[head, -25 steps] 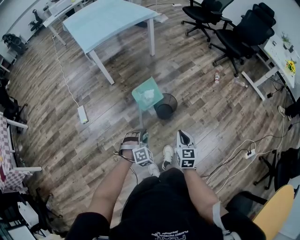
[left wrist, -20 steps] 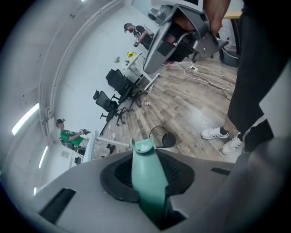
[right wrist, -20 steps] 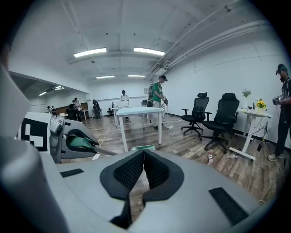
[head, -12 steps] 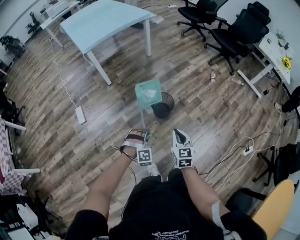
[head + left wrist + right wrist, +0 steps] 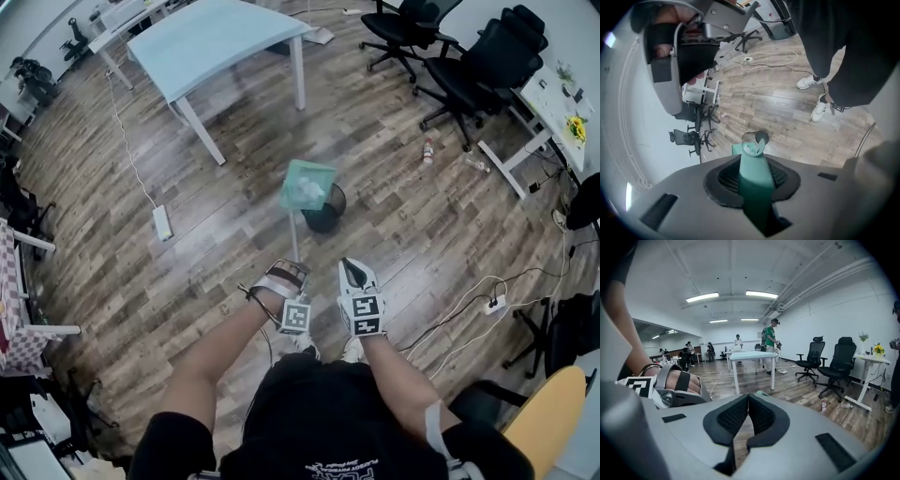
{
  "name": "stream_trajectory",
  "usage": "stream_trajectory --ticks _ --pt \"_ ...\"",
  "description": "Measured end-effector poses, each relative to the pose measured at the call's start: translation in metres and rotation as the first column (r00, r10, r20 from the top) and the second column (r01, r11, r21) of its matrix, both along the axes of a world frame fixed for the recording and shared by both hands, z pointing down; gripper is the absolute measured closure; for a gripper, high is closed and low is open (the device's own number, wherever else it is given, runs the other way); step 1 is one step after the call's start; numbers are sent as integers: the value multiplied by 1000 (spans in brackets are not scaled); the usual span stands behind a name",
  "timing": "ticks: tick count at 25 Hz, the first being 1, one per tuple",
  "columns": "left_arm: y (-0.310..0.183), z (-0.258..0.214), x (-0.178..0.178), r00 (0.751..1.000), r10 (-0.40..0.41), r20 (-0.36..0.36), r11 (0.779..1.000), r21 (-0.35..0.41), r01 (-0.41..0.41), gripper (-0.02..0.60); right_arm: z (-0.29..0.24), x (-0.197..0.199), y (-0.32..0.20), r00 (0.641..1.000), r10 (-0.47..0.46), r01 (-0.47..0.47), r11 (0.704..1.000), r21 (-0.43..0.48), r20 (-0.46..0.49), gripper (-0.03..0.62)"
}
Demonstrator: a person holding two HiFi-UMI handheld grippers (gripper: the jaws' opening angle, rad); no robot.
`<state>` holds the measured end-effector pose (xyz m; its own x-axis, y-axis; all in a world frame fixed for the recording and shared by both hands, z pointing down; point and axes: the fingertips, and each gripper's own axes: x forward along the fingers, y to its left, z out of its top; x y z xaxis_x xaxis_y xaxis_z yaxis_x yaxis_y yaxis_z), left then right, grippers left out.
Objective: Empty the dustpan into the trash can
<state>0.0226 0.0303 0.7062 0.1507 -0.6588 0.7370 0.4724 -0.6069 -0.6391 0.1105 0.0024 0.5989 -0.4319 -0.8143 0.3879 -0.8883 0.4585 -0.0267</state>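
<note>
A teal long-handled dustpan [image 5: 307,185] with white paper scraps in it hangs tilted over the left rim of the black mesh trash can [image 5: 325,210]. Its thin handle runs down to my left gripper [image 5: 289,269], which is shut on it. In the left gripper view the teal handle [image 5: 754,187] fills the gap between the pads, and the pan [image 5: 748,149] and the can [image 5: 759,138] show at its far end. My right gripper [image 5: 350,269] is beside the left one, shut with nothing in it; in the right gripper view its pads [image 5: 733,416] meet.
A light blue table [image 5: 216,37] stands beyond the can. Black office chairs [image 5: 487,56] and a white desk [image 5: 553,103] are at the right. On the wood floor lie a power strip [image 5: 161,223], a bottle [image 5: 428,150] and cables [image 5: 487,305]. People [image 5: 771,341] stand far off.
The dustpan has swung right over the can's rim and rolled to a tilt. My left hand shifted right with the handle. The right gripper rose slightly.
</note>
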Motion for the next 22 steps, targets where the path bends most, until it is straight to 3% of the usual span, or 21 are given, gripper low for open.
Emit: stream_trajectory --ticks 6,12,22 --pt "16 22 20 986 114 121 993 -44 -110 485 -4 15 13 1000 -26 26 1000 -8 4 569" --pt "25 28 35 964 194 184 980 -69 -184 485 -2 28 16 999 -32 32 999 -11 9 569" --pt "26 30 32 887 301 351 952 -54 -302 485 0 30 17 999 -47 47 999 -10 17 569"
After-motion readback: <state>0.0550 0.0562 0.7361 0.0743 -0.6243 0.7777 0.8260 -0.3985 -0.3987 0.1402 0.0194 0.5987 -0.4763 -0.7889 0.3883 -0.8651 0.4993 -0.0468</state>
